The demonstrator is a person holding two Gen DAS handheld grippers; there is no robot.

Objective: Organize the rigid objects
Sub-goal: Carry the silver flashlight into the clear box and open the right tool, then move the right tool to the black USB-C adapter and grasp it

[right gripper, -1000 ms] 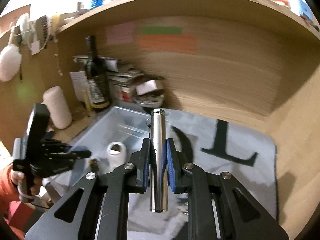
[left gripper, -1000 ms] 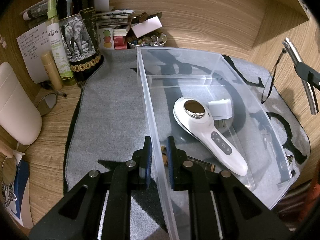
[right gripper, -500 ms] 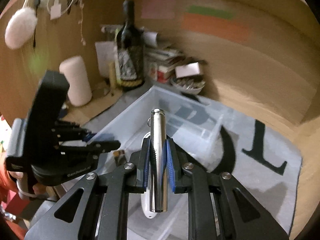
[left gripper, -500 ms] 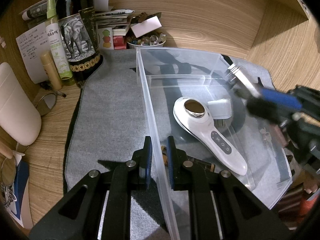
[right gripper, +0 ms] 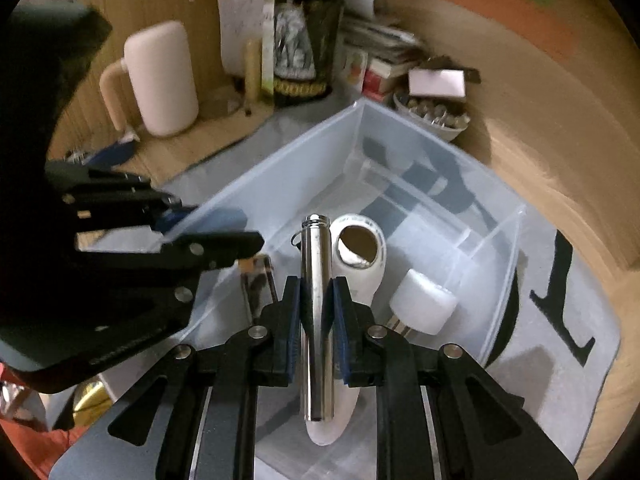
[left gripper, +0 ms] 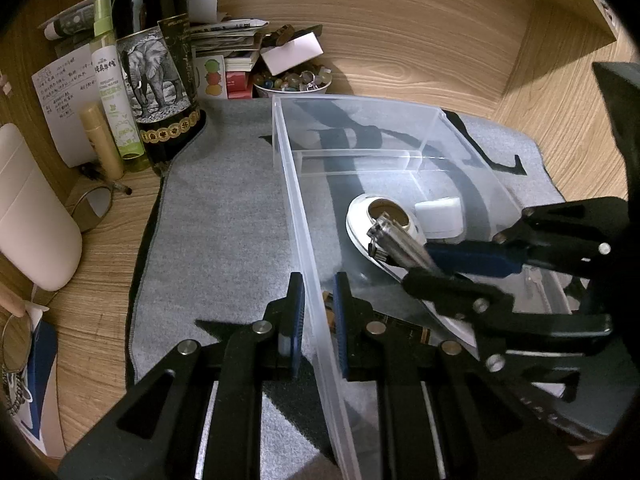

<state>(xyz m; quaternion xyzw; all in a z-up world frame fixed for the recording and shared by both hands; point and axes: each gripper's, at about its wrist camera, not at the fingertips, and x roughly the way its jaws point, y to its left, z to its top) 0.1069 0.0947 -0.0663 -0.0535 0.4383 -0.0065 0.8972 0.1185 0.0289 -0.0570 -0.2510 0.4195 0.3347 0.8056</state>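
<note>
A clear plastic bin stands on a grey mat. Inside lie a white handheld device, a white charger block and a dark slim item. My left gripper is shut on the bin's near wall. My right gripper is shut on a silver metal cylinder and holds it over the bin, above the white device.
A dark wine bottle, a green spray bottle, a bowl of stones, stacked papers and a pale mug crowd the back left. Wooden walls enclose the back and right. The grey mat extends left of the bin.
My right gripper has swung in from the right with the silver cylinder and lowered over the bin, now above the white device. My left gripper has stayed on the bin wall.
</note>
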